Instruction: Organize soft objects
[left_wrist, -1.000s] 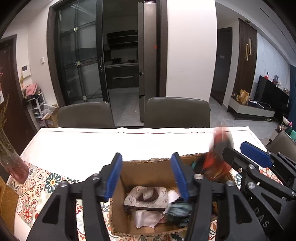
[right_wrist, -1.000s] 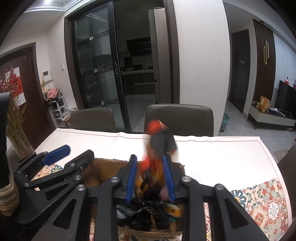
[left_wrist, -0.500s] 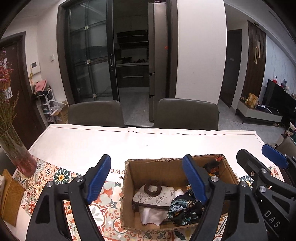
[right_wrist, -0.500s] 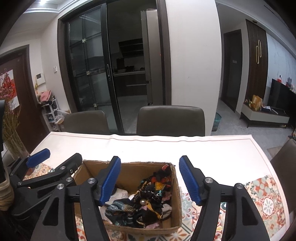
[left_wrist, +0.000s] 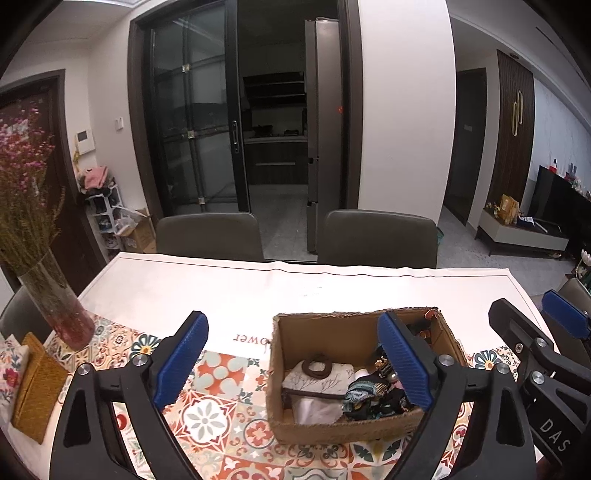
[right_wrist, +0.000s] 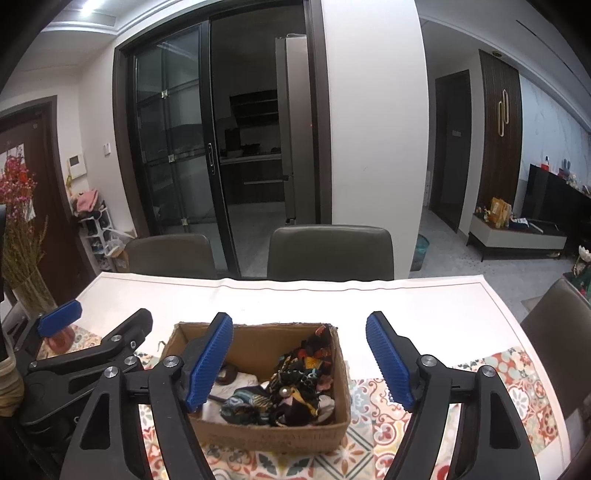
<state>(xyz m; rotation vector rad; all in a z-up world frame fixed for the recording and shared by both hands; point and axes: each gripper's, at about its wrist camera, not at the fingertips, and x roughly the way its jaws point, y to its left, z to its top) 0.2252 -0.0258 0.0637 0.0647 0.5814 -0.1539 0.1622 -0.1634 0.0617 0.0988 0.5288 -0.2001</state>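
Observation:
A cardboard box (left_wrist: 343, 430) stands on the patterned runner, just beyond both grippers. In it lie a white branch-print pouch (left_wrist: 325, 380) with a brown hair ring (left_wrist: 317, 366) on top, and dark multicoloured scarves (right_wrist: 299, 376) bunched on its right side. My left gripper (left_wrist: 291, 358) hangs above the box's near left side, its jaws opening with nothing between the blue pads. To its right, my right gripper (right_wrist: 299, 354) hovers over the box front, jaws also opening and empty. Each gripper shows at the edge of the other's view: the right gripper (left_wrist: 532, 314) and the left gripper (right_wrist: 101, 319).
A glass vase (left_wrist: 55, 306) of dried flowers stands at the table's left edge, with a woven yellow mat (left_wrist: 37, 387) near it. Two dark chairs (left_wrist: 207, 236) (left_wrist: 376, 236) face the far side. White tablecloth (left_wrist: 295, 288) stretches beyond the box.
A second ago the right gripper held a red and black scarf over the box; it now lies inside. Both grippers have opened wider and drawn back and up.

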